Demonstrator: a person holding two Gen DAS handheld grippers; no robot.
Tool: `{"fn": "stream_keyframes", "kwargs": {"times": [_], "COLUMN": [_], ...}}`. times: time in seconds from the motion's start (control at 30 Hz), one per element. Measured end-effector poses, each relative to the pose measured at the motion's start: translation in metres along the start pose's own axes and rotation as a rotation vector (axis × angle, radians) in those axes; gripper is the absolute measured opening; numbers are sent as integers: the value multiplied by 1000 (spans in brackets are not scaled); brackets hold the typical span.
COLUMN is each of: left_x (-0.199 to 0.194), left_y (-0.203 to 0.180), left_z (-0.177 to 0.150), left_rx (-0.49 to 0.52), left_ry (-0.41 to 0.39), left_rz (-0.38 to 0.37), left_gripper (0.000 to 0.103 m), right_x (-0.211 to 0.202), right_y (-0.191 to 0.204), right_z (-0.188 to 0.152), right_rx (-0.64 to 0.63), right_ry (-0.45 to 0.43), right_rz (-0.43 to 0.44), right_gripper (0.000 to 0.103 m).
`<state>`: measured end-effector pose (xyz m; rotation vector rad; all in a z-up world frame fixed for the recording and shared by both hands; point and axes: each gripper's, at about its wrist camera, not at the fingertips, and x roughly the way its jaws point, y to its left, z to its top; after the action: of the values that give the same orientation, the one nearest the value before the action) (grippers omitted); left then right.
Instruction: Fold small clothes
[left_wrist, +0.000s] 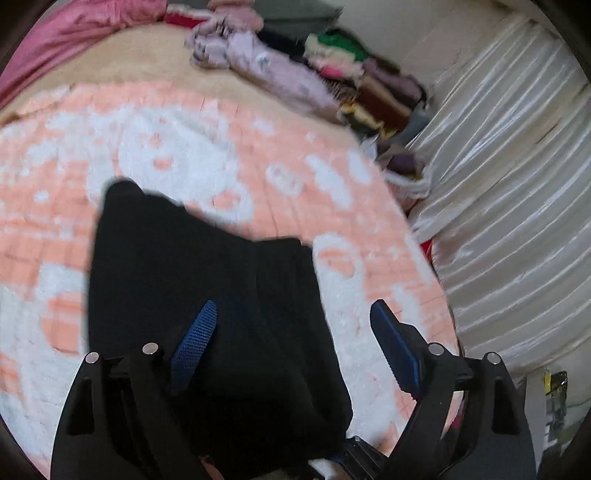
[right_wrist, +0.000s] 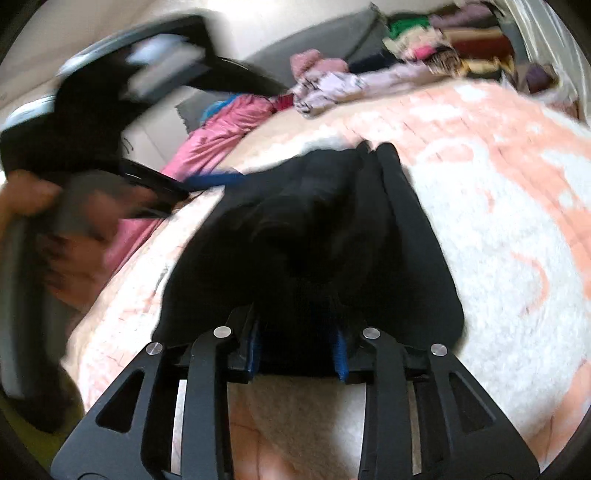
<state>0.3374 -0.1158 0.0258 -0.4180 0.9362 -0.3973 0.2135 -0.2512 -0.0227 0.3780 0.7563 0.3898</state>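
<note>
A black garment (left_wrist: 207, 266) lies spread on the pink-and-white fleece blanket (left_wrist: 184, 147). My left gripper (left_wrist: 295, 325) hovers over its near part, open wide, with its blue pads (left_wrist: 197, 338) clear of the cloth. In the right wrist view the same black garment (right_wrist: 314, 206) is bunched over my right gripper (right_wrist: 297, 343). That gripper's blue pads (right_wrist: 340, 350) stand a little apart with cloth between them, and the fingertips are hidden. At the garment's far left edge is the blurred left gripper (right_wrist: 207, 182), held by a person's hand (right_wrist: 74, 229).
A loose lilac heap of clothes (left_wrist: 258, 66) and a stack of folded clothes (left_wrist: 369, 85) lie at the bed's far side. A pink quilt (left_wrist: 74, 33) sits at the far left. White pleated fabric (left_wrist: 498, 166) hangs past the bed's right edge.
</note>
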Motion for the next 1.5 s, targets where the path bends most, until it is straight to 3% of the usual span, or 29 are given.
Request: {"fn": "stream_keyframes", "kwargs": {"times": [0.1,0.17,0.3,0.47,0.67,0.8,0.93,1.13,1.2,1.33,1.5], "left_x": [-35,-47,-59,-57,-33,-20,-18,-18,-19,-20,-19], "left_y": [6,16,44,61,56,51,50,50,51,52,51], "left_z": [-2,-8,-34,-56,-70,-78,-79,-80,-81,-81,-82], "left_rx": [73,82,103,121,173,206,222,229,219,211,209], "left_ry": [-93,-122,-129,-115,-86,-96,-106,-110,-116,-123,-123], "left_rz": [37,72,158,209,252,284,293,283,279,272,273], "left_gripper": [74,74,74,74,73,68,68,68,68,68,68], "right_x": [-11,-19,-42,-61,-36,-2,33,59,60,62,68], "right_y": [-10,-11,-10,-9,-25,-35,-49,-53,-48,-46,-43], "right_z": [-4,0,7,33,68,85,95,96,95,94,89], "right_rx": [67,59,19,-62,-51,-62,-9,8,-12,-37,-63], "right_ry": [4,-10,-69,-142,-76,54,142,183,179,186,190], "right_rz": [18,1,-36,-36,17,6,53,84,132,80,86], "right_gripper": [28,33,33,38,48,49,49,49,35,38,38]}}
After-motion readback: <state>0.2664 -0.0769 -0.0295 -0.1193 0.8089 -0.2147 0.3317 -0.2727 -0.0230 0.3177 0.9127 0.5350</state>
